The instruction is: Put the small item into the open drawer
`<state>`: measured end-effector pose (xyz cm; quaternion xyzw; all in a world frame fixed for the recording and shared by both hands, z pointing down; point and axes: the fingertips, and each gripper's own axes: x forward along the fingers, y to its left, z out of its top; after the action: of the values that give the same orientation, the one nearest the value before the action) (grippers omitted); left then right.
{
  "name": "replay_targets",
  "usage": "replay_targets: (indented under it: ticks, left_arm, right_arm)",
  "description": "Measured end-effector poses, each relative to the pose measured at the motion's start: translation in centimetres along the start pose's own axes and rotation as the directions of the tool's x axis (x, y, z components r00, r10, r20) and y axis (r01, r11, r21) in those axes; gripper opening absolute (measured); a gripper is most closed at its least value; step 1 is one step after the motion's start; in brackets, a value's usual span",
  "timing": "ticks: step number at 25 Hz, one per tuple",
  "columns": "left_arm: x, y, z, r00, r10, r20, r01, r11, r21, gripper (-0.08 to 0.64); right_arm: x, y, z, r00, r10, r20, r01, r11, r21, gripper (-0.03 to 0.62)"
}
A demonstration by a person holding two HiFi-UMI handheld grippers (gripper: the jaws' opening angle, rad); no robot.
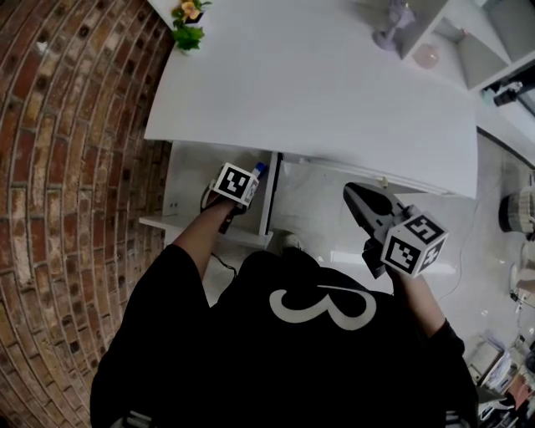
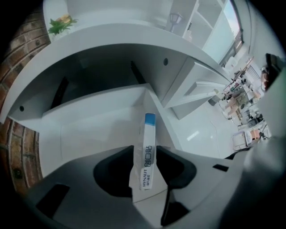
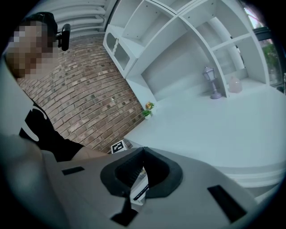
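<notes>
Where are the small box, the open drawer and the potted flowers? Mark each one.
small box (image 2: 149, 151), left gripper view, on its printed long side.
open drawer (image 2: 89, 129), left gripper view, on its bare white floor.
potted flowers (image 1: 189, 37), head view, on the green leaves.

Pretty pale setup here: the counter (image 1: 318, 92) and the open drawer (image 2: 89, 127) are plain white, against a red-brown brick wall (image 1: 58, 167) with lighter mortar lines. The small box (image 2: 149, 132) is white with a bright blue end and dark lettering down its side, and the left tongs (image 2: 145, 148) and right tongs (image 3: 142, 172) are grey with black pads. The person's shirt (image 1: 251, 359) is black with a white curly figure, and the little plant (image 1: 189, 25) has green leaves and an orange flower.
</notes>
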<state>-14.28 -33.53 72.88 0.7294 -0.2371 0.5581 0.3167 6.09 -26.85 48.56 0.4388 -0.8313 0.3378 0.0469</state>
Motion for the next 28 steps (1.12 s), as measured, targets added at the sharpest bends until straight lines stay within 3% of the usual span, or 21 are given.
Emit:
replay_targets:
  ticks: [7, 12, 15, 17, 20, 22, 25, 28]
  left_arm:
    - [-2.7, 1.2, 0.9, 0.998, 0.015, 0.055, -0.015, 1.0, 0.006, 0.275]
    - [-6.5, 0.5, 1.6, 0.991, -0.013, 0.136, 0.01, 1.0, 0.029, 0.299]
    - [-10.1, -1.3, 2.2, 0.974, -0.066, 0.218, 0.057, 0.997, 0.046, 0.305]
    - [-13.1, -3.1, 3.1, 0.95, -0.112, 0.293, 0.099, 0.993, 0.06, 0.304]
    - [-18.4, -5.9, 4.6, 0.889, -0.167, 0.426, 0.147, 0.986, 0.08, 0.304]
    - [-22.4, -7.9, 5.8, 0.827, -0.199, 0.526, 0.171, 0.98, 0.102, 0.285]
    - [-28.5, -11.4, 7.3, 0.699, -0.279, 0.659, 0.228, 0.96, 0.164, 0.223]
    - [-33.0, -14.9, 7.5, 0.565, -0.366, 0.739, 0.319, 0.923, 0.214, 0.092]
  right_arm:
    - [-0.1, 1.3, 1.3, 0.999, 0.044, 0.024, -0.043, 0.998, -0.036, 0.009]
    - [0.2, 3.1, 2.6, 0.995, 0.089, 0.042, -0.085, 0.993, -0.085, 0.01]
    - [0.1, 4.3, 3.4, 0.991, 0.121, 0.057, -0.114, 0.987, -0.111, 0.011]
    - [-0.1, 5.3, 4.4, 0.986, 0.148, 0.077, -0.137, 0.983, -0.125, 0.011]
    - [-0.4, 7.0, 5.9, 0.977, 0.187, 0.103, -0.168, 0.971, -0.171, 0.011]
    - [-0.6, 8.3, 6.7, 0.97, 0.218, 0.111, -0.191, 0.959, -0.207, 0.011]
    - [-1.1, 10.2, 8.1, 0.956, 0.263, 0.126, -0.228, 0.943, -0.243, 0.011]
    - [-1.8, 12.1, 9.0, 0.942, 0.307, 0.134, -0.264, 0.928, -0.263, 0.011]
